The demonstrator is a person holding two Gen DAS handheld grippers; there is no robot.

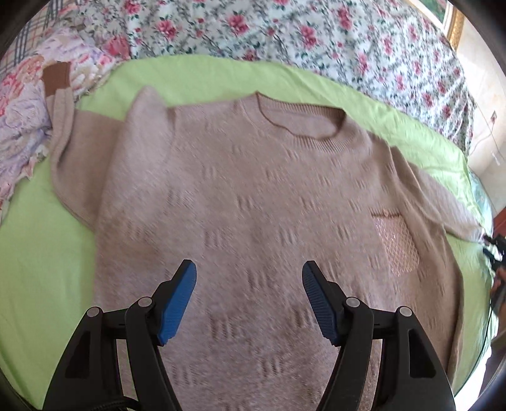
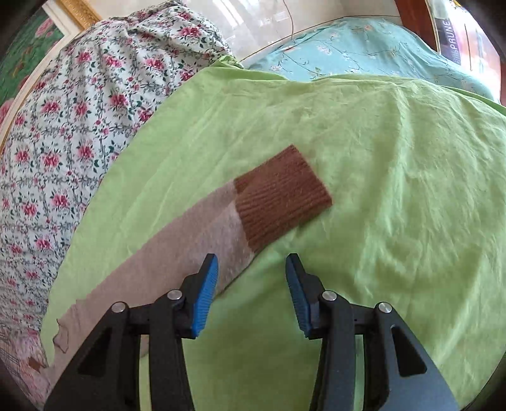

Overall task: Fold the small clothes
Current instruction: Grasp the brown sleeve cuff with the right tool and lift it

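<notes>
here, left hand-held gripper [image 1: 249, 272] wide above sweater [image 1: 253, 189], right hand-held gripper [image 2: 252, 264] parted beside sleeve edge [image 2: 243, 265], bare green sheet [image 2: 395, 189]

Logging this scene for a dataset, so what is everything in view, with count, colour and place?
sweater: one, beige-pink, spread flat front-up on the green sheet
cuffs: two, brown ribbed, one at each sleeve end
green sheet: one, lime, under the sweater
floral bedding: one, white with pink roses, behind the sheet
teal floral fabric: one, beyond the sheet's far edge
gold picture frame: one, top left corner
left hand-held gripper: black, blue pads, open above the sweater
right hand-held gripper: black, blue pads, open near the sleeve
</notes>
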